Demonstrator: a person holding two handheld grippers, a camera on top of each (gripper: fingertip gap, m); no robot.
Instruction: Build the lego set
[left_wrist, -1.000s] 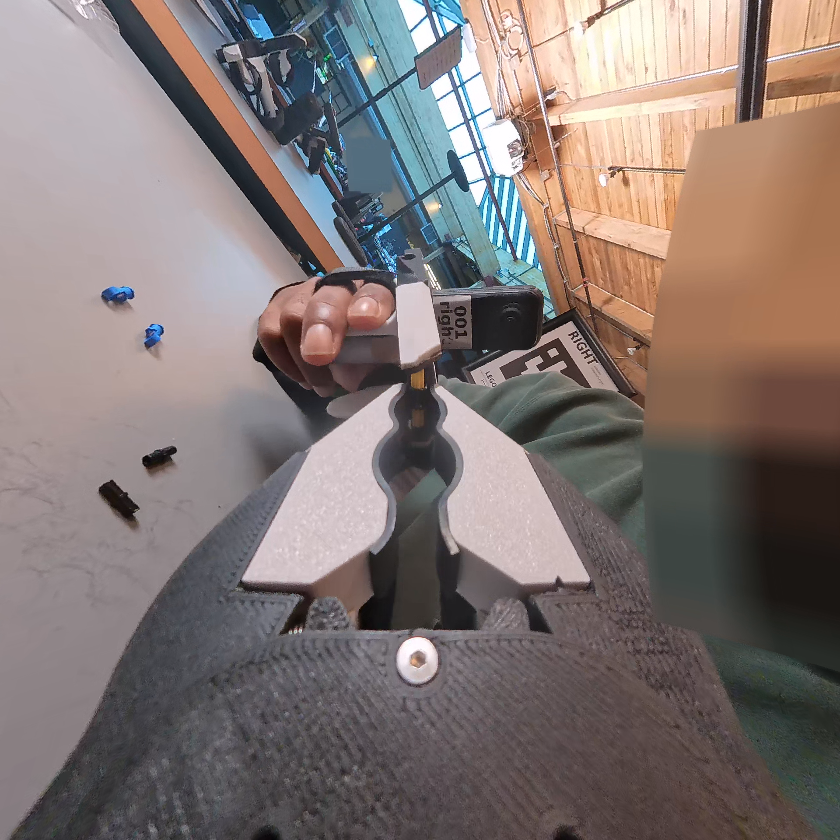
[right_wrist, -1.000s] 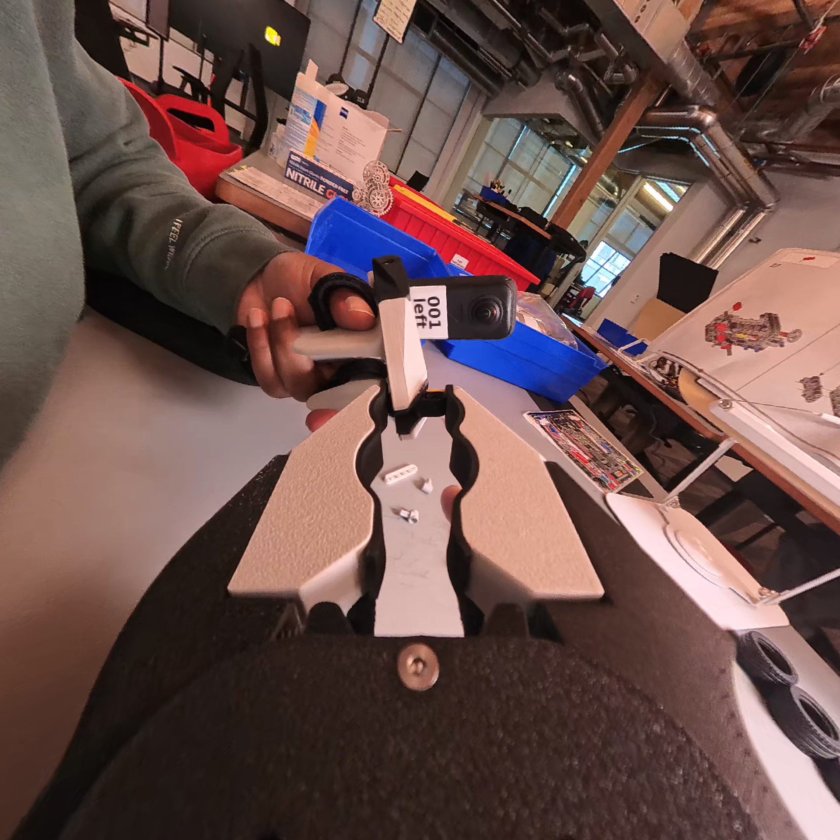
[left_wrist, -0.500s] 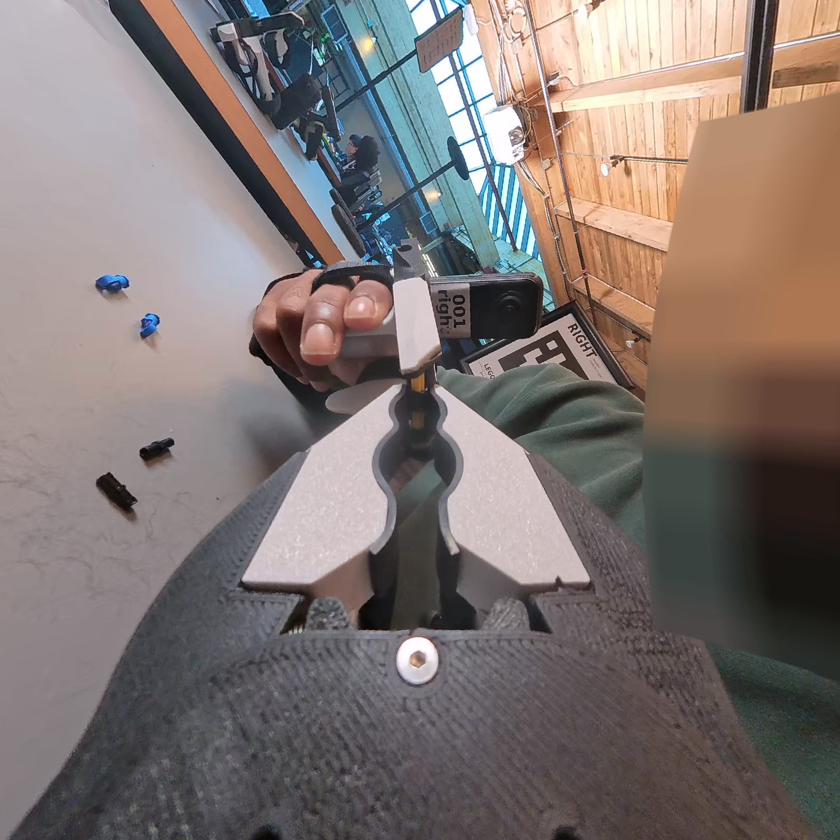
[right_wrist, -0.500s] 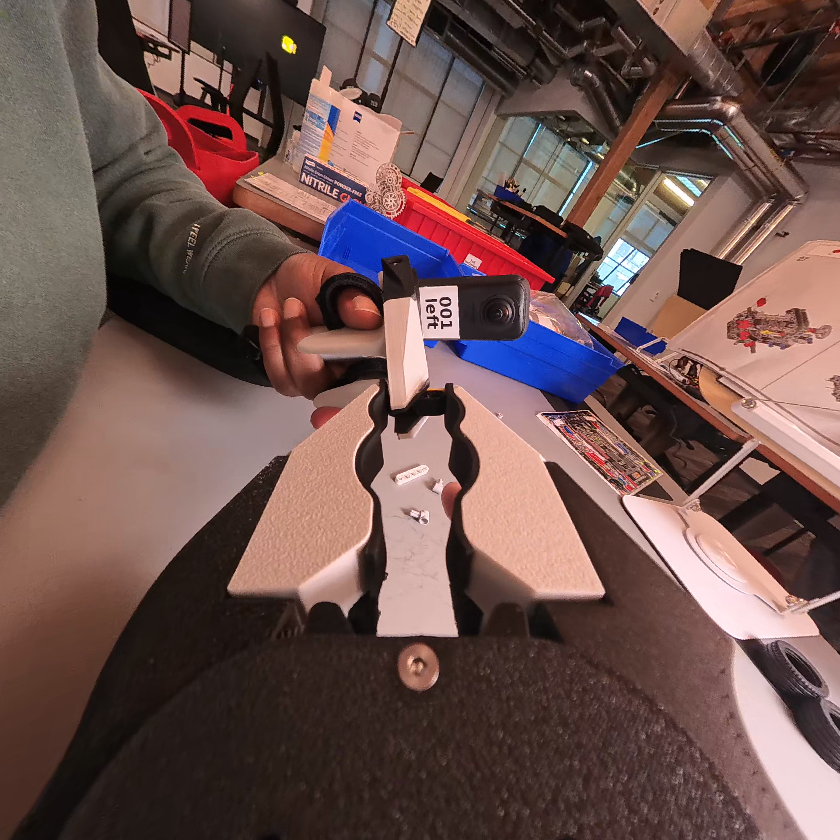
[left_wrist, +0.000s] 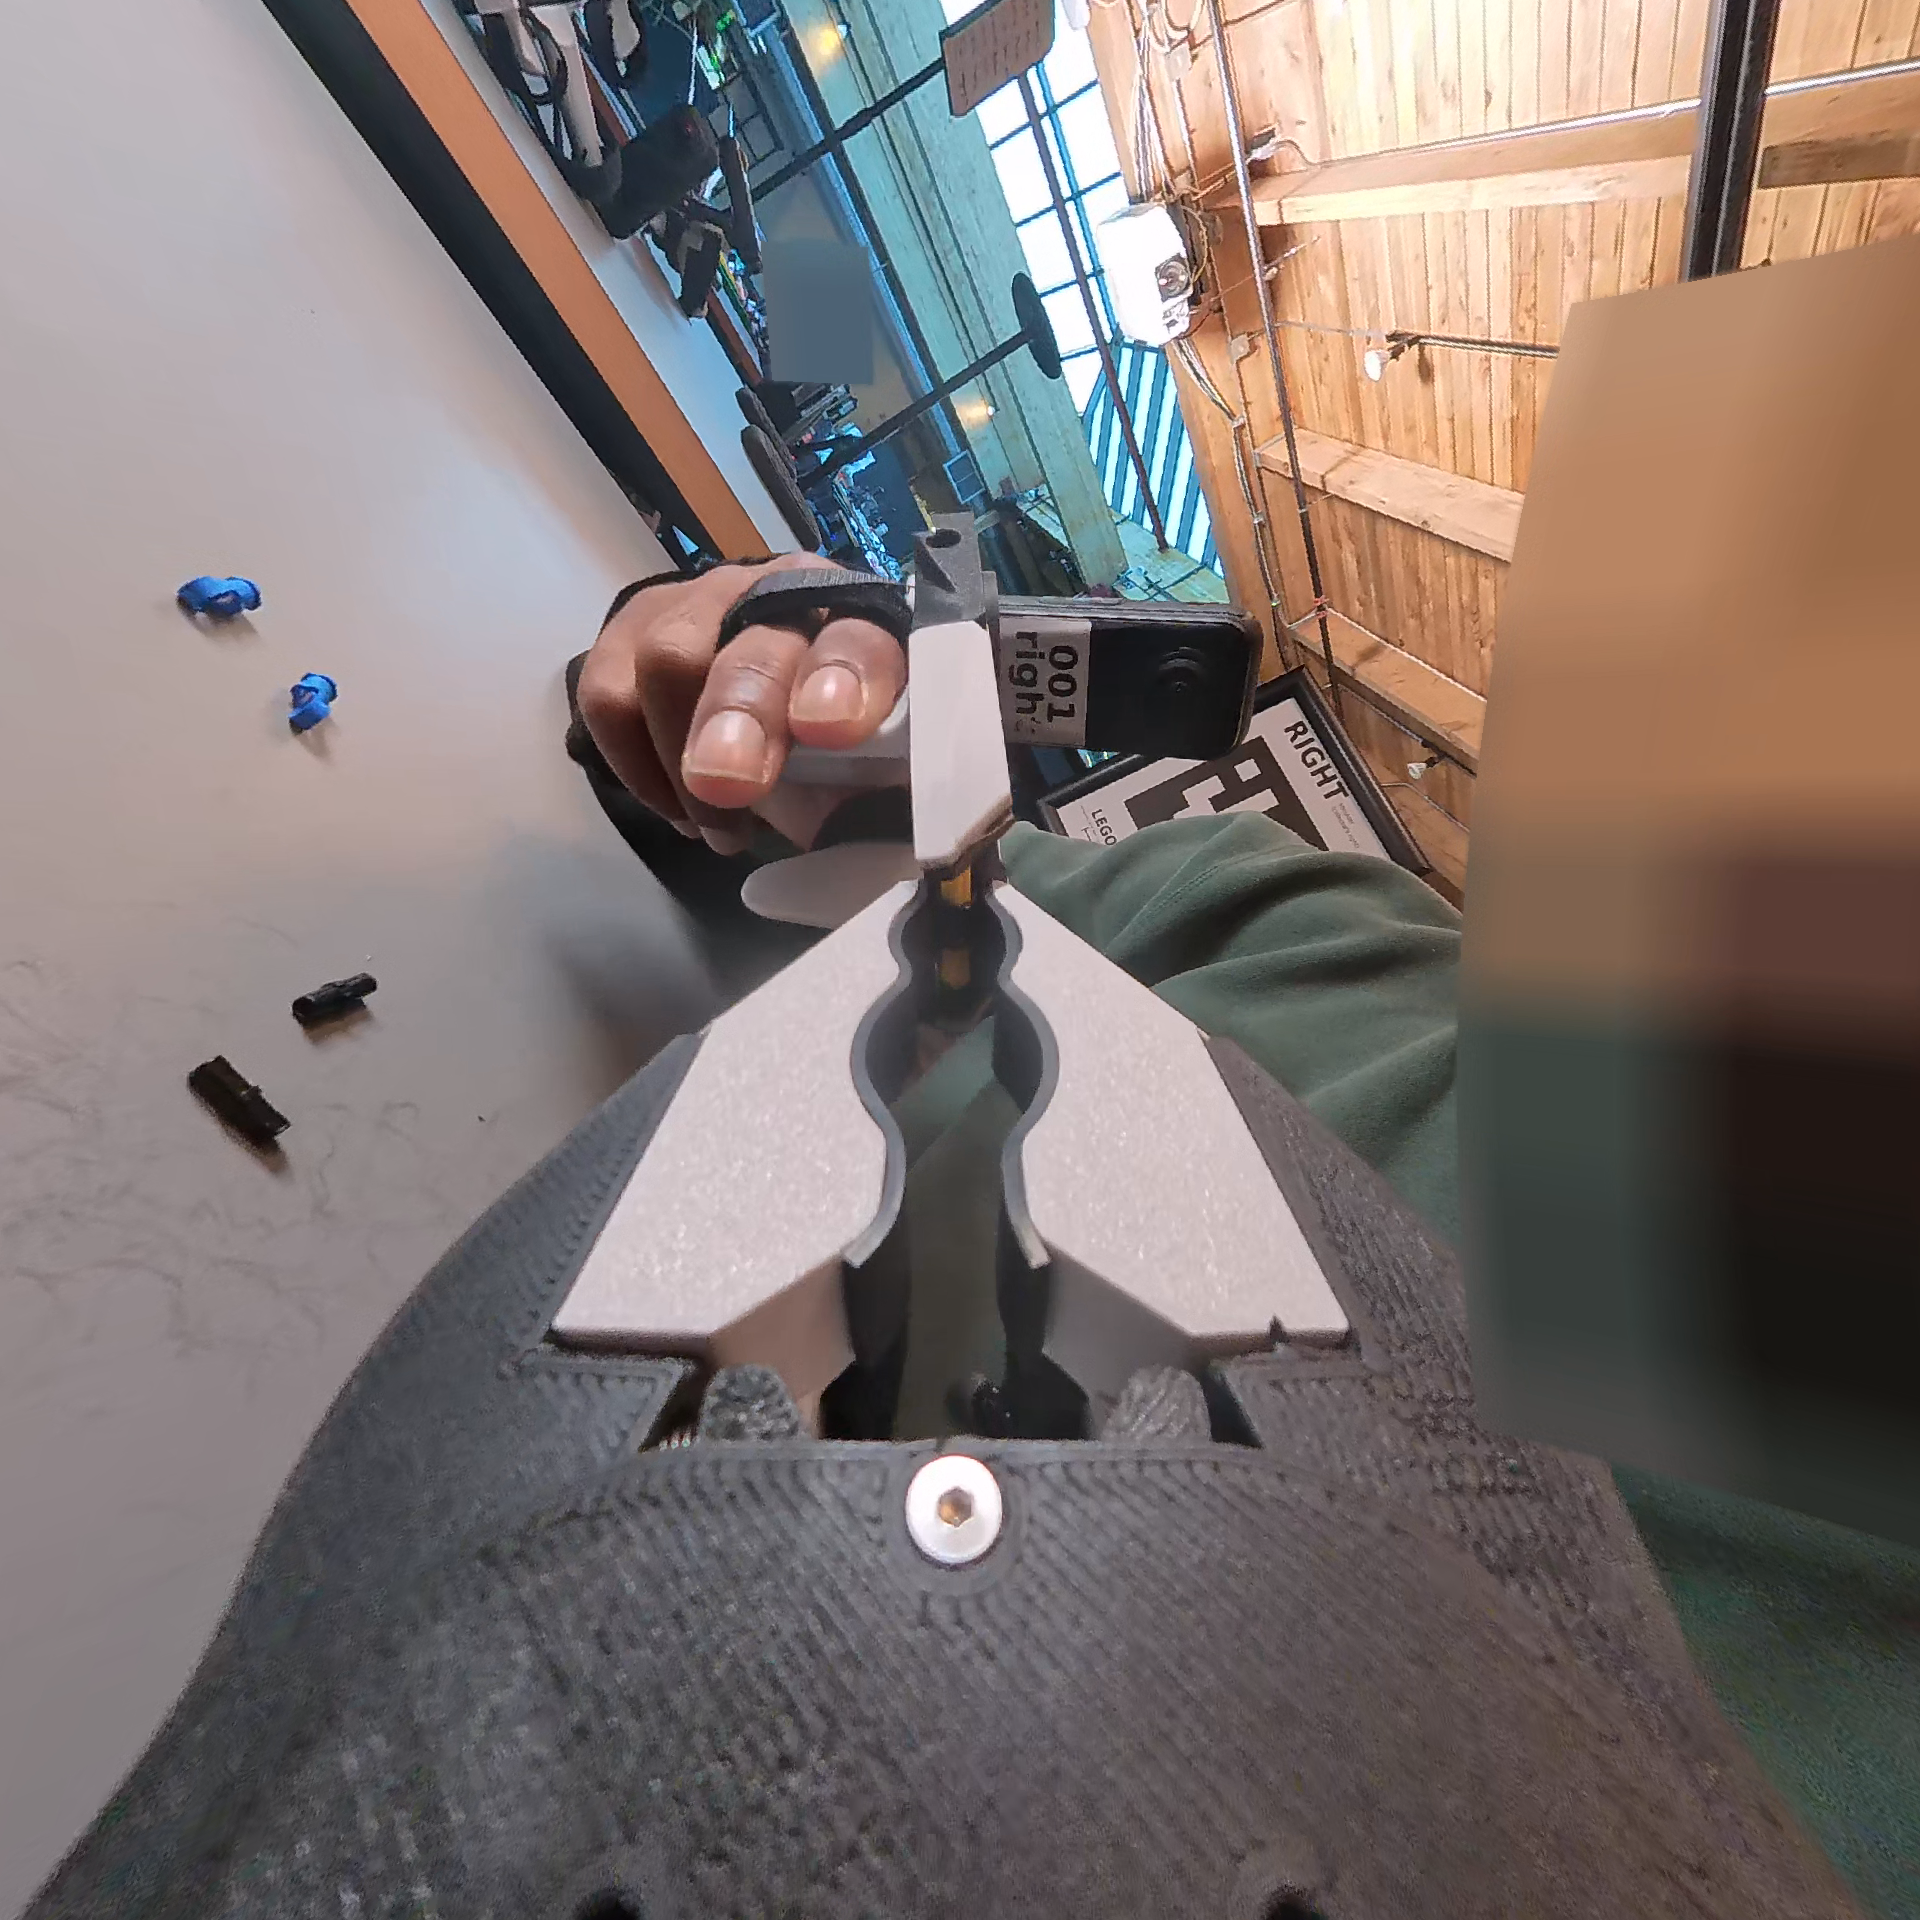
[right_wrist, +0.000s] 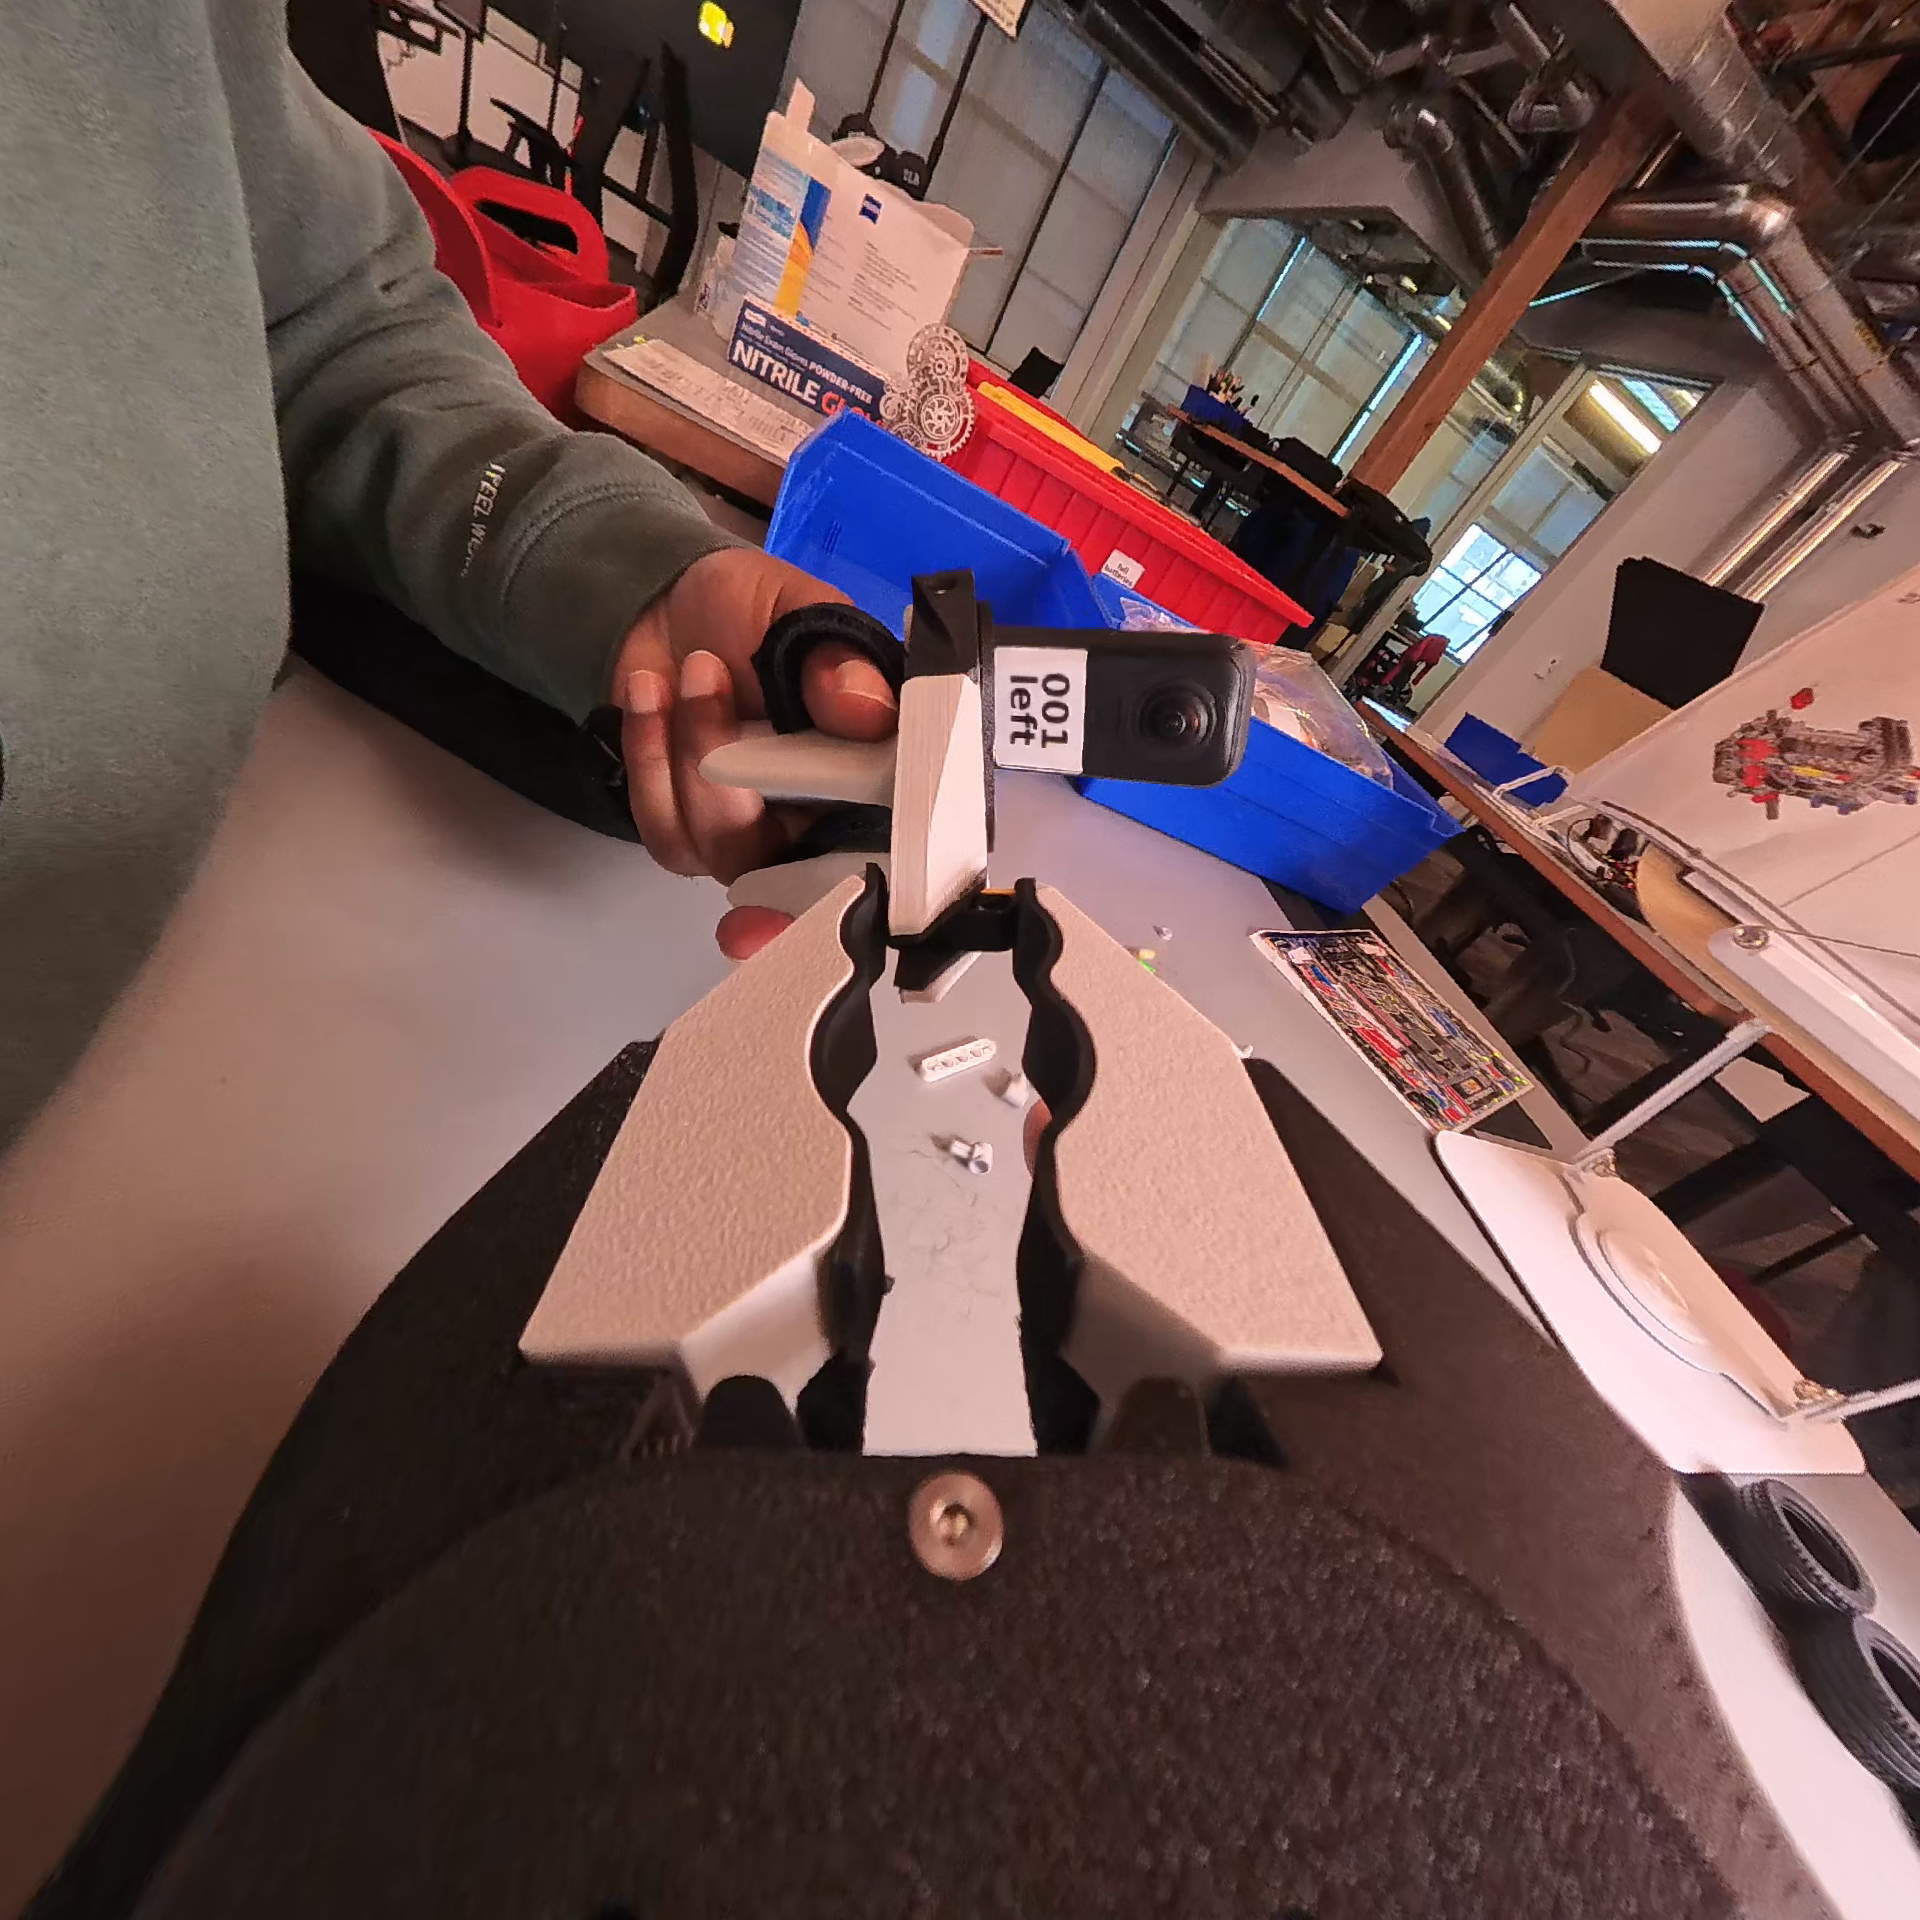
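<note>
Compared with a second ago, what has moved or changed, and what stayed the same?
Little changed. Both grippers drifted slightly but stay tip to tip: the left gripper still pinches the small yellow-and-black piece, which the right gripper also meets. Nothing was released. The blue pieces and black pins on the table lie unmoved.

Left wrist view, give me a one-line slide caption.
Left gripper and right gripper meet tip to tip on a small yellow-and-black piece above the grey table.
</note>
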